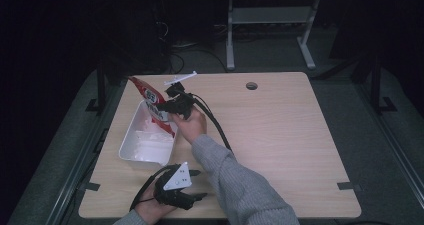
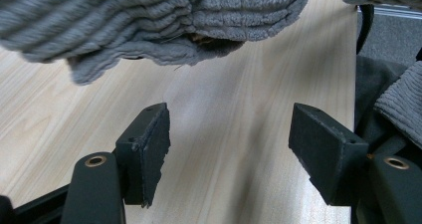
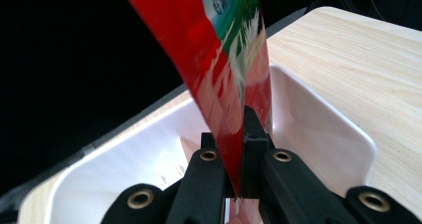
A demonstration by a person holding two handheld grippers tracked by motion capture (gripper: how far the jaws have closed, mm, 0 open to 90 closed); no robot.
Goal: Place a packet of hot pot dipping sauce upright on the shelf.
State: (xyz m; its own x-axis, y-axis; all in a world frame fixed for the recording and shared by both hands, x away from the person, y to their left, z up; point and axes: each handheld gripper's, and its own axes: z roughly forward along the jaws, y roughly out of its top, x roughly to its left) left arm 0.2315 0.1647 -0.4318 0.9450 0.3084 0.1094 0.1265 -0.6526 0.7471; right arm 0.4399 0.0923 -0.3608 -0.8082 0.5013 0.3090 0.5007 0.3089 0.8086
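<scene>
A red snack packet (image 1: 154,104) hangs over the white bin (image 1: 131,143) at the table's left side. My right gripper (image 1: 176,106) is shut on it; in the right gripper view the red packet (image 3: 219,59) rises from between the two black jaws (image 3: 238,149), with the white bin (image 3: 323,124) below. My left gripper (image 1: 199,196) rests near the table's front edge, under the right forearm. In the left gripper view my left gripper (image 2: 229,144) stands open over bare wood, nothing between its pads (image 2: 154,144).
A grey knitted sleeve (image 2: 149,20) crosses just above the left gripper. A thick black cable (image 1: 215,125) trails from the right gripper across the table. A cable hole (image 1: 251,86) lies at the far middle. The table's right half (image 1: 290,135) is bare wood.
</scene>
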